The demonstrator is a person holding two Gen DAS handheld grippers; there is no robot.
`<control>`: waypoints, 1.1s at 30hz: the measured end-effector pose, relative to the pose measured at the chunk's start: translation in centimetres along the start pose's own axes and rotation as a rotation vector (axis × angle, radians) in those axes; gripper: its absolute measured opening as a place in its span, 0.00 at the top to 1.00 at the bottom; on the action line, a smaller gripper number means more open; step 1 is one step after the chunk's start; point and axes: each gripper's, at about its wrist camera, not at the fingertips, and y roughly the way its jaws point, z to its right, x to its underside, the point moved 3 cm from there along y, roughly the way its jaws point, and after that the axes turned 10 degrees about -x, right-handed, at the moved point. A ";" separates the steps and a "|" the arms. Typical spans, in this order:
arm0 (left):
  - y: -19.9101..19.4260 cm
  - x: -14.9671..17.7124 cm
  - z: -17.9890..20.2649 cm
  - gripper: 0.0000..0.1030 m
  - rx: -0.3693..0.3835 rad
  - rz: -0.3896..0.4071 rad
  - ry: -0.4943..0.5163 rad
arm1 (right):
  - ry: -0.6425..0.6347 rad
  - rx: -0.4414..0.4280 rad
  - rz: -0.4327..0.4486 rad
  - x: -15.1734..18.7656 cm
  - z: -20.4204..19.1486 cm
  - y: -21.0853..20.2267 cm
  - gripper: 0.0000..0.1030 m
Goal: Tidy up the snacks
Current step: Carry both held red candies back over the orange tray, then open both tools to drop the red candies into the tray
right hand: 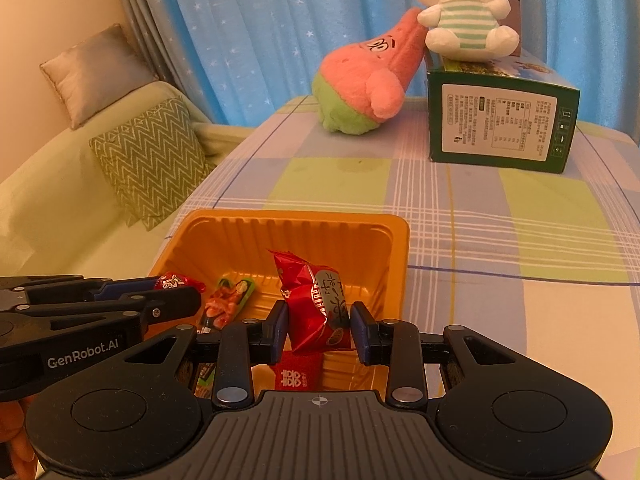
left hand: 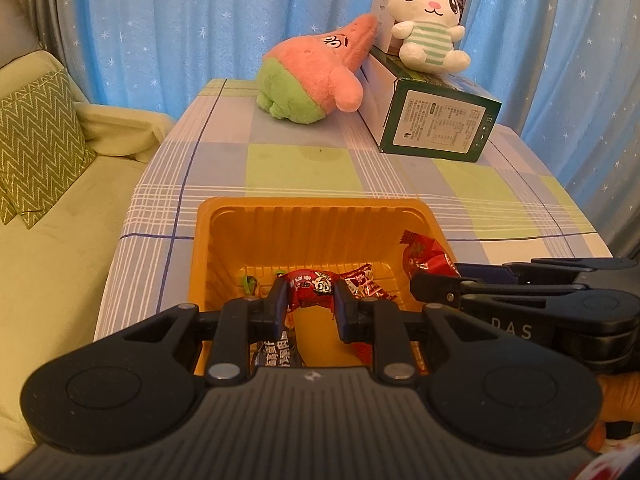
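Over the orange ribbed plastic tray (right hand: 362, 236) at the bench's near left corner, I hold both hand-held grippers, left (left hand: 310, 300) pinching a red cartoon-printed wrapper (left hand: 310, 286), right (right hand: 319, 320) gripping a red foil packet (right hand: 316, 304), apparently poised for dropping inside.

Each wrist camera looks forward along its own fingers, close above the orange tray (left hand: 224, 216). Both face the blue curtain (right hand: 248, 20), and they share the tray, the checked surface (right hand: 500, 240) and the plush toys beyond.
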 end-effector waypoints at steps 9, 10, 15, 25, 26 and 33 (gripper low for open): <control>0.8 -0.6 0.6 0.79 0.008 -0.001 0.013 | 0.011 0.006 -0.003 0.0 0.6 0.4 0.67; 0.9 -0.6 0.6 0.79 0.009 -0.001 0.014 | 0.011 0.006 -0.002 0.0 0.6 0.4 0.67; 1.2 -0.7 0.7 0.51 0.004 -0.002 0.007 | 0.014 0.006 -0.002 -0.1 0.7 0.4 0.67; 0.5 -0.4 -0.1 0.50 -0.018 0.005 0.031 | 0.017 0.006 0.001 -0.1 0.7 0.2 0.67; 0.4 -0.3 -0.1 0.50 -0.019 0.006 0.034 | 0.016 0.006 0.001 -0.1 0.6 0.1 0.67; -0.2 -0.1 -0.8 0.50 -0.027 0.005 0.042 | 0.008 0.004 0.005 -0.4 0.2 -0.2 0.67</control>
